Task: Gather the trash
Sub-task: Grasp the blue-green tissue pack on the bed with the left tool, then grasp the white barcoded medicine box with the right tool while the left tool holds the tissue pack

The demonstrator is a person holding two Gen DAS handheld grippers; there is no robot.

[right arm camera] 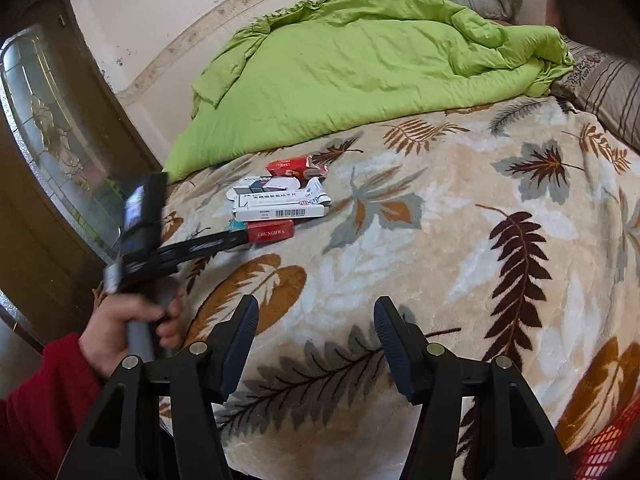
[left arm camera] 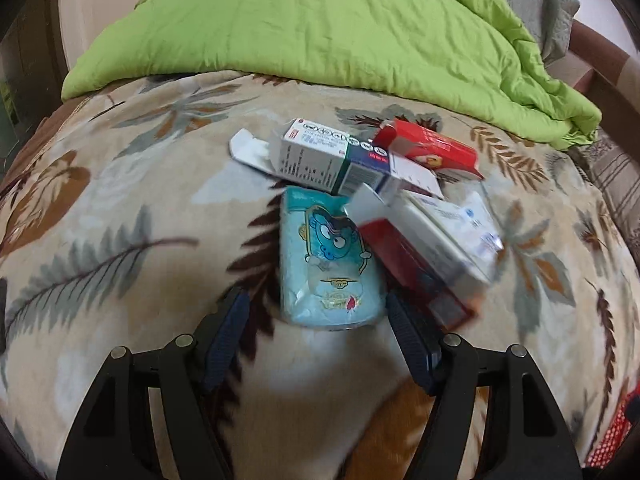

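Observation:
A small heap of trash lies on the leaf-patterned blanket (left arm camera: 120, 220). It holds a light blue tissue pack (left arm camera: 328, 264), a white and green medicine box (left arm camera: 332, 156), a red box (left arm camera: 432, 148) and a white box (left arm camera: 448, 232) resting on a red cigarette box (left arm camera: 420, 276). My left gripper (left arm camera: 316, 310) is open, its fingertips astride the near end of the tissue pack without squeezing it. In the right wrist view the heap (right arm camera: 280, 200) is far off. There a hand (right arm camera: 124, 328) holds the left gripper (right arm camera: 236, 238) against the heap's near side. My right gripper (right arm camera: 316, 312) hangs open and empty over the blanket.
A crumpled green quilt (right arm camera: 360, 52) lies behind the heap. Striped and grey pillows (right arm camera: 600, 80) sit at the far right. A wooden door with a glass pane (right arm camera: 52, 140) stands to the left. Something red and patterned (right arm camera: 600, 448) shows at the bed's near right edge.

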